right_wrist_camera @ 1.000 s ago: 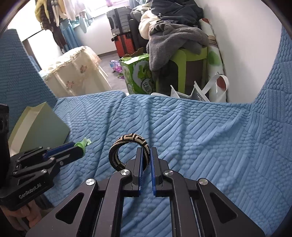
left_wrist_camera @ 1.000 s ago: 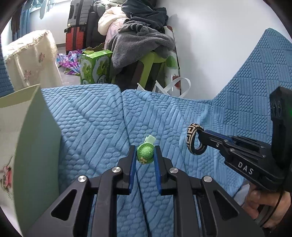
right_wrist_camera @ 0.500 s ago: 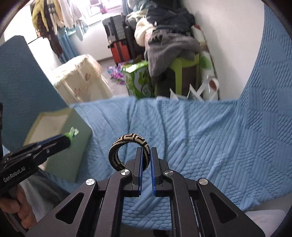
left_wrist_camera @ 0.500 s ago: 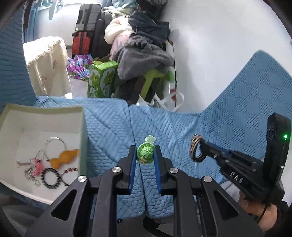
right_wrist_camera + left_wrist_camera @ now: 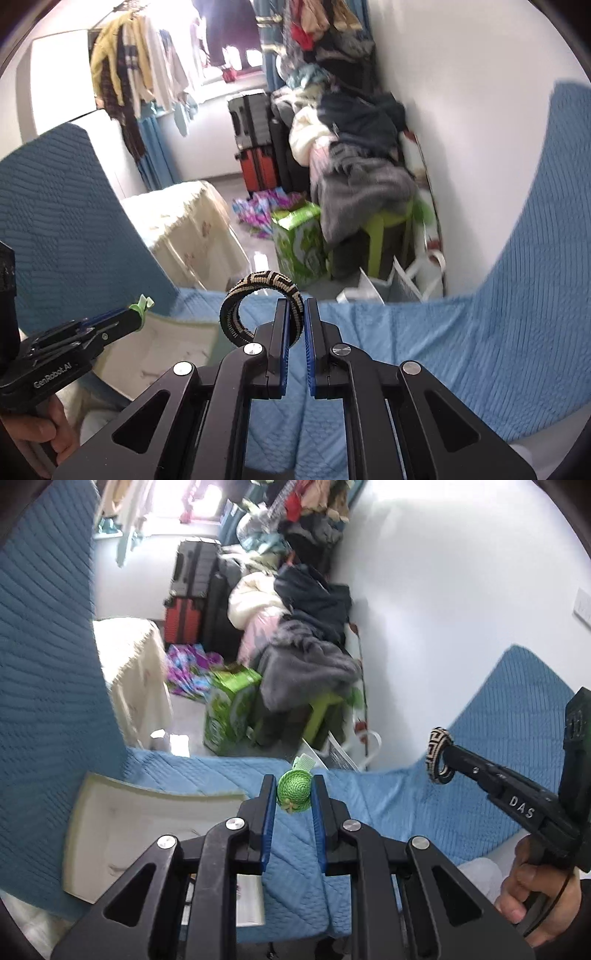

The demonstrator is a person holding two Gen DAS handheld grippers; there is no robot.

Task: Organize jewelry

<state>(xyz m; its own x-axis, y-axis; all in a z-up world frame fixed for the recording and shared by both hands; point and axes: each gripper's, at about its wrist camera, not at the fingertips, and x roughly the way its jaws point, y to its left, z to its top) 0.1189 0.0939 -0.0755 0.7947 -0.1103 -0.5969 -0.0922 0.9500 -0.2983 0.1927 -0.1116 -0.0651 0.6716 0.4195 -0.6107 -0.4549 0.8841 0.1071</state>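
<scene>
My left gripper (image 5: 294, 794) is shut on a small green woven hat clip (image 5: 294, 791), held up above the blue sofa cover (image 5: 373, 805). My right gripper (image 5: 295, 317) is shut on a black-and-beige patterned bangle (image 5: 258, 291); it shows at the right of the left wrist view (image 5: 439, 755). An open pale green box (image 5: 110, 834) sits on the sofa below and left of the left gripper; in the right wrist view the box (image 5: 177, 343) lies under the left gripper (image 5: 138, 310). Its contents are blurred.
Beyond the sofa's edge stand a green carton (image 5: 231, 709), a green stool piled with grey clothes (image 5: 306, 672), suitcases (image 5: 188, 602) and a cream cloth-covered table (image 5: 129, 672). A white wall is at the right. The sofa back rises at the left (image 5: 48, 657).
Both grippers have risen and tilted up, so more of the room shows. The box has slid lower in the left wrist view. Both still hold their items.
</scene>
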